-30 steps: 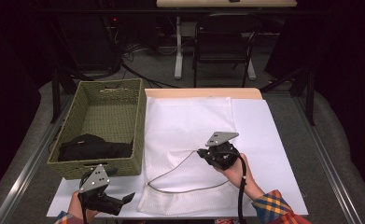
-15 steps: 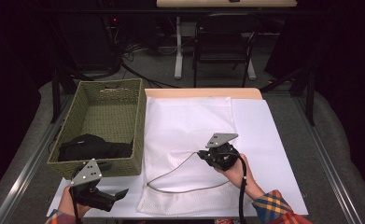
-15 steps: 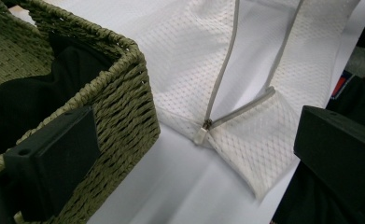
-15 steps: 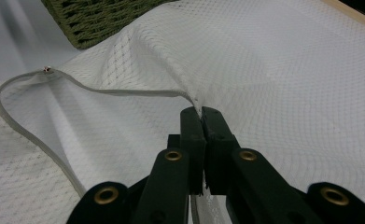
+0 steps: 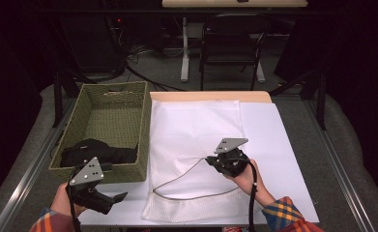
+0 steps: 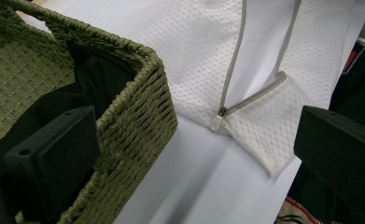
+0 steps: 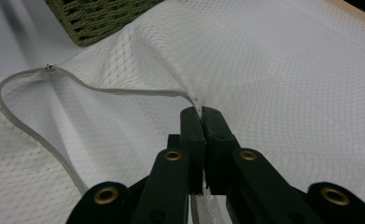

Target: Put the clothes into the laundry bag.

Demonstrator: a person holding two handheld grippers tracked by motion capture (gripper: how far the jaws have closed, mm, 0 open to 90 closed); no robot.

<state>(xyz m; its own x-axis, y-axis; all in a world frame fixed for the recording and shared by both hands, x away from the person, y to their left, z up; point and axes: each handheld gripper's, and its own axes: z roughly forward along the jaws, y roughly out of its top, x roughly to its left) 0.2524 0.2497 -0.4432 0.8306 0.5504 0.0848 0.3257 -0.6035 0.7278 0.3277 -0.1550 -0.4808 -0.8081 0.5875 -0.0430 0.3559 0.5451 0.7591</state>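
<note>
A white mesh bag (image 5: 196, 135) lies flat on the white table sheet, its grey zipper edge (image 5: 177, 179) gaping in a loop. My right gripper (image 5: 210, 161) is shut on the bag's zipper edge, and the jaws (image 7: 201, 114) pinch the mesh where the grey band ends. My left gripper (image 5: 121, 197) hovers at the near left, in front of the green woven basket (image 5: 114, 87). Its jaws stand open with nothing between them (image 6: 199, 135). The zipper pull (image 6: 220, 114) sits just beyond them. A black garment (image 5: 92, 151) lies in the basket's near end.
The basket's near corner (image 6: 143, 107) is close to my left jaw. A wooden table edge (image 5: 210, 95) runs behind the sheet. Metal rails (image 5: 341, 164) border both sides of the table. A chair and desk legs stand on the floor beyond.
My left gripper has risen and drifted left, toward the basket's front wall. The right gripper and the bag have stayed put.
</note>
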